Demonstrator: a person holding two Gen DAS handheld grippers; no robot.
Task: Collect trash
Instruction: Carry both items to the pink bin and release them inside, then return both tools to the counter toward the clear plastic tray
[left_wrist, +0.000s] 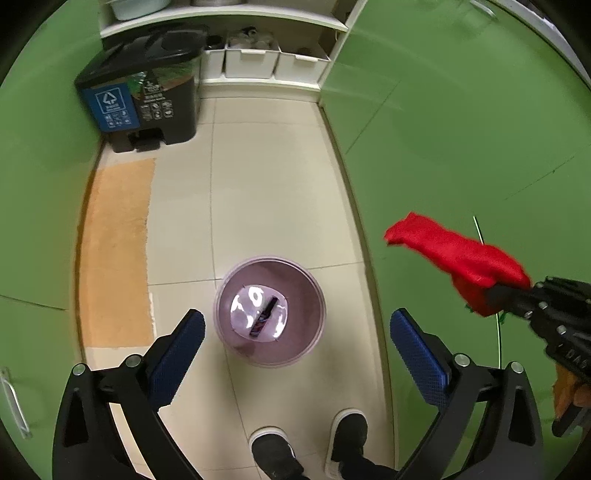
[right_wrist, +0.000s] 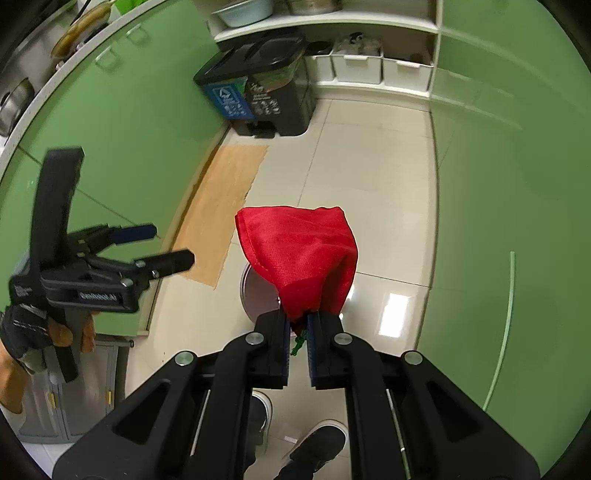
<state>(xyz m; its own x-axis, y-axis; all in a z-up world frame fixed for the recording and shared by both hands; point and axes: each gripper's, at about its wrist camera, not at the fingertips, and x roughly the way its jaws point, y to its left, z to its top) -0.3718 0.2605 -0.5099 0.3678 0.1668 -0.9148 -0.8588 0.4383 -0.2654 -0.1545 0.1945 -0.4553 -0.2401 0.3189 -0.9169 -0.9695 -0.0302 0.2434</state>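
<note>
Left wrist view: my left hand-held gripper (left_wrist: 297, 345) gapes wide, nothing between its blue pads (left_wrist: 181, 354), hanging over the pale bin (left_wrist: 269, 312) at lower centre of the frame. A dark item (left_wrist: 264, 315) lies on the bin's bottom. At right, my right hand-held gripper (left_wrist: 495, 293) is clamped on a red cloth (left_wrist: 454, 254). Right wrist view: the cloth (right_wrist: 299, 251) bunches up from the closed right hand-held gripper (right_wrist: 297, 334), covering most of the bin (right_wrist: 255, 291). My shoes (left_wrist: 310, 446) show at bottom. A black pedal bin (left_wrist: 144, 92) stands upper left.
</note>
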